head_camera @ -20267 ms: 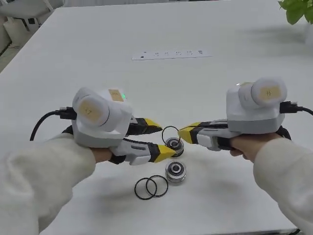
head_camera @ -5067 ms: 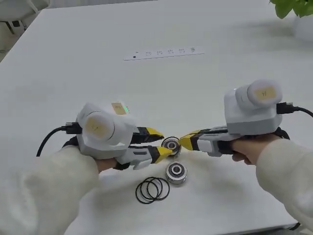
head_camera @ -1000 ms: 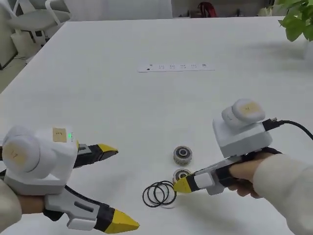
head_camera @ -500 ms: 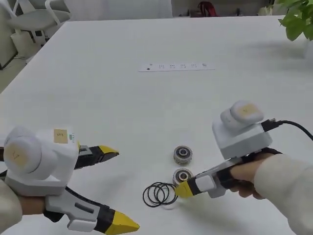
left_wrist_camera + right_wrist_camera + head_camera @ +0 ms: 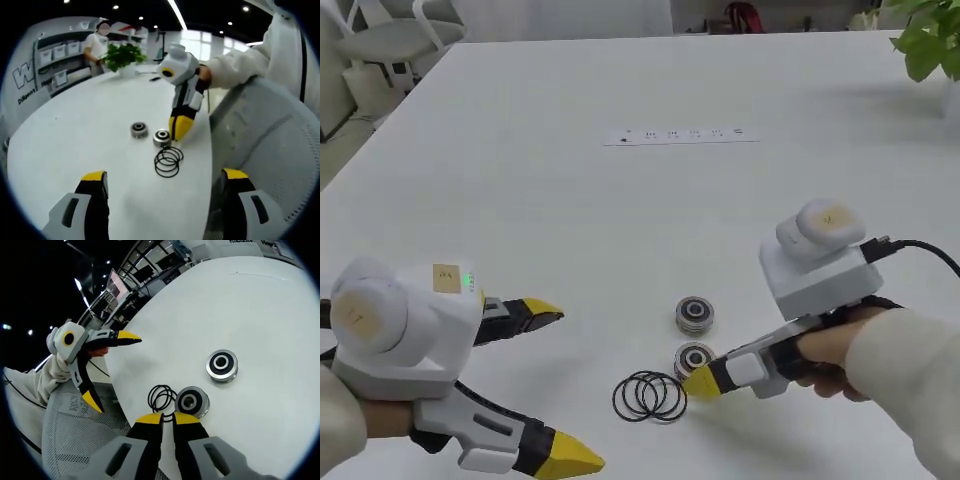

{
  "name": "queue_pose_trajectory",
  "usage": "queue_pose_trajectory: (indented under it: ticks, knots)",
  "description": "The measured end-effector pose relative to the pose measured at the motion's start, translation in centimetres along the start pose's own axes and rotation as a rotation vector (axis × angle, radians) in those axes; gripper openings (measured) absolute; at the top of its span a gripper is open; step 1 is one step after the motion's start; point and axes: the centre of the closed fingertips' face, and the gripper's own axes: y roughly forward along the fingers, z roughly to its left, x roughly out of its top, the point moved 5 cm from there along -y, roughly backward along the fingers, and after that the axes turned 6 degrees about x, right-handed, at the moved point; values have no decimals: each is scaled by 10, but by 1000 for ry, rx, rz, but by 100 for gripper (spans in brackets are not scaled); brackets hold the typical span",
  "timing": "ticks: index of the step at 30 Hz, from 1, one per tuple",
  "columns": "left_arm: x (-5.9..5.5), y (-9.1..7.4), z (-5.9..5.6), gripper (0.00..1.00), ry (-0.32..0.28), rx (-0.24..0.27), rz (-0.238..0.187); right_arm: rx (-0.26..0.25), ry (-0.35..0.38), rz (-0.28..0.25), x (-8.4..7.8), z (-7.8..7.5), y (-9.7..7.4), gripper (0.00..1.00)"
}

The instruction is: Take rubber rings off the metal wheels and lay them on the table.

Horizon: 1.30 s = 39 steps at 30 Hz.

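The black rubber rings lie in an overlapping pile on the white tabletop close to its near edge. The pile is fuller than twenty seconds ago, when only two rings lay there and a third was being stretched off a wheel between both grippers. The two metal wheels sit just beyond the pile, one behind the other and slightly apart, as they did a second ago. The right gripper has its jaws closed with barely a sliver between them. Its yellow tips rest at the pile's right side beside the nearer wheel, almost where they were half a second ago. The left gripper has drawn back from the wheels toward the near left corner, jaws spread wide and holding nothing.
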Motion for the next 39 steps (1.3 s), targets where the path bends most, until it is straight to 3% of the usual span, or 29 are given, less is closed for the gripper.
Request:
queue_pose_trajectory:
  ticks: [20, 28, 32, 39]
  knots:
    - [4, -2, 3, 96, -8, 15, -15, -28, -84, -94, 20, 10, -15, 8]
    - [17, -5, -1, 98, -10, 12, -53, -43, -148, -148, 30, 18, -27, 13]
    - [22, -8, -3, 99, -8, 12, -71, -50, -206, -175, 33, 24, -33, 18]
    - [24, -11, -5, 100, -16, 22, -81, -16, -313, -245, 36, 42, -43, 33]
